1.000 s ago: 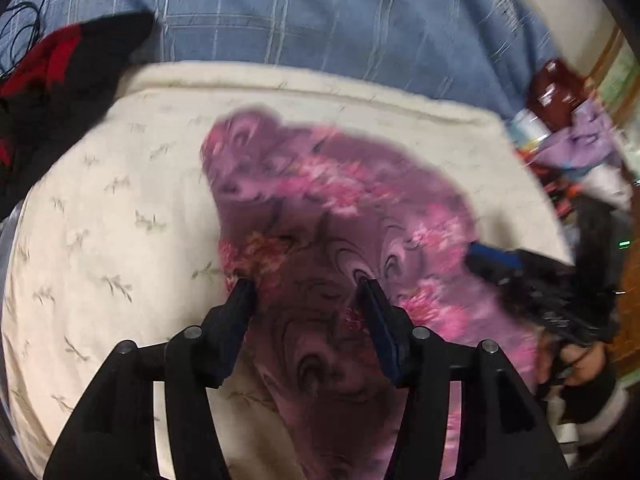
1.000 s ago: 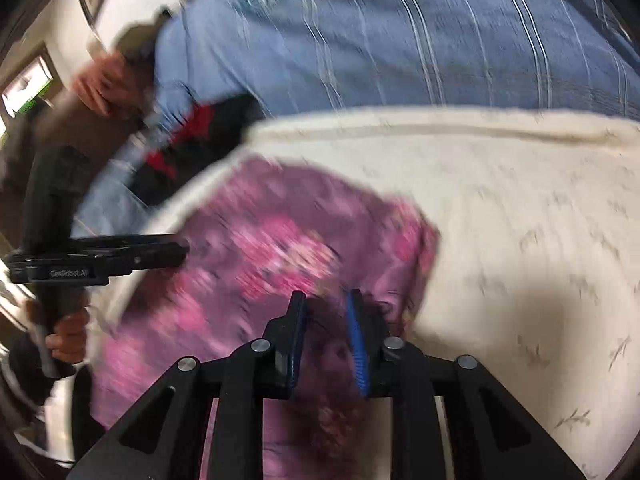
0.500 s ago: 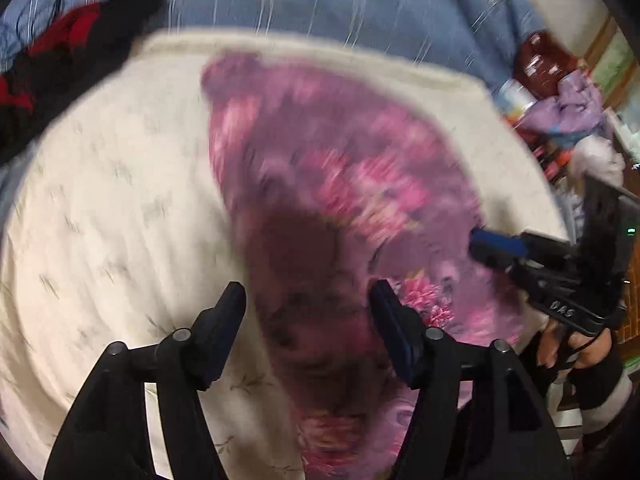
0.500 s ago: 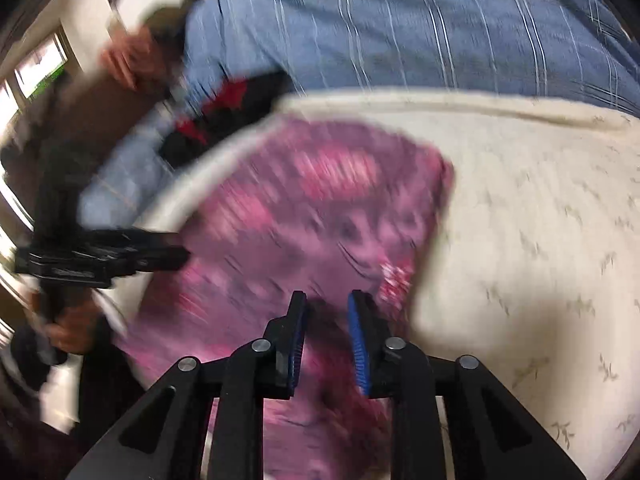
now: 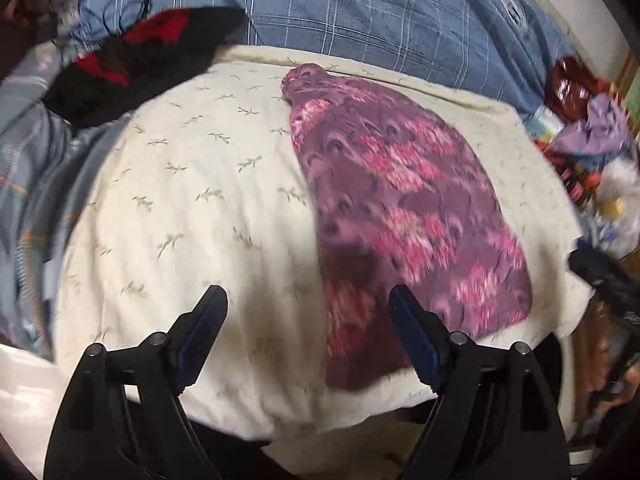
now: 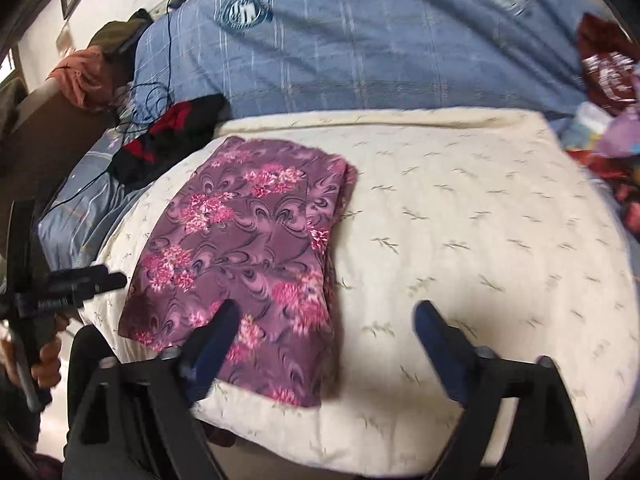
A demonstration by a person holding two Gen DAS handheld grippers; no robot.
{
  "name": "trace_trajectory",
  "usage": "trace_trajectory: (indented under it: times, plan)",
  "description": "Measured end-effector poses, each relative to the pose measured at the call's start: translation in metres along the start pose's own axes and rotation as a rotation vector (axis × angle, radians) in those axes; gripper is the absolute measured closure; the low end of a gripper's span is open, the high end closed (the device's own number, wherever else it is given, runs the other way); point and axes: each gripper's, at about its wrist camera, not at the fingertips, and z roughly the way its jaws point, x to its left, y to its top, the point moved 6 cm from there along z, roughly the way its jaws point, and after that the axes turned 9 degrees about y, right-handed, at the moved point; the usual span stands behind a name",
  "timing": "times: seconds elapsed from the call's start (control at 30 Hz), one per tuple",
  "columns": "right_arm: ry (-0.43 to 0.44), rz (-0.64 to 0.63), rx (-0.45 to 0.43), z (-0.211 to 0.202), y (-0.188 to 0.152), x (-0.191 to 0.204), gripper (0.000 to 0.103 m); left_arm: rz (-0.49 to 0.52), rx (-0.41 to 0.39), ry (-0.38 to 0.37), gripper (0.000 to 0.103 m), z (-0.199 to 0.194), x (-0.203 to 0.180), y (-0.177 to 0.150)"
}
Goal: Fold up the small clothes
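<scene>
Both tools point steeply down at the cushion (image 6: pixel 460 220), a cream pad with a sprig print. The left tool (image 5: pixel 308 320) hovers over its near edge, jaws opening, with only the garment's near corner in view below the gap and the pads touching nothing. The right tool (image 6: pixel 326 332) is released too, its jaws opening wide above the cushion's near edge; its left finger overlaps the garment in view but grips nothing.

The garment (image 6: pixel 244 248), purple with pink flowers, lies folded flat on the cushion's left half in the right wrist view, one edge doubled over along its right side. A hand (image 6: pixel 46 356) holding the left tool shows beyond the cushion's left edge.

Behind the cushion lies a blue checked blanket (image 6: pixel 360 48); a black-and-red cloth (image 6: pixel 168 136) sits at the cushion's far left corner, and a heap of clothes (image 5: pixel 592 148) beside its right edge.

A second ago the right tool was clenched on the garment; both have since let go and pulled back.
</scene>
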Motion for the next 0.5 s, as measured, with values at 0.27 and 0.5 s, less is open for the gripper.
trace_trajectory:
  times: [0.27, 0.5]
  plan:
    - [-0.201, -0.160, 0.002, -0.017, -0.035, 0.042, 0.000, 0.109, -0.072, 0.106, 0.020, -0.019, -0.031, -0.036]
    - [-0.170, -0.104, 0.004, -0.027, -0.049, 0.045, 0.000, 0.144, -0.108, 0.120, 0.020, -0.030, -0.036, -0.055]
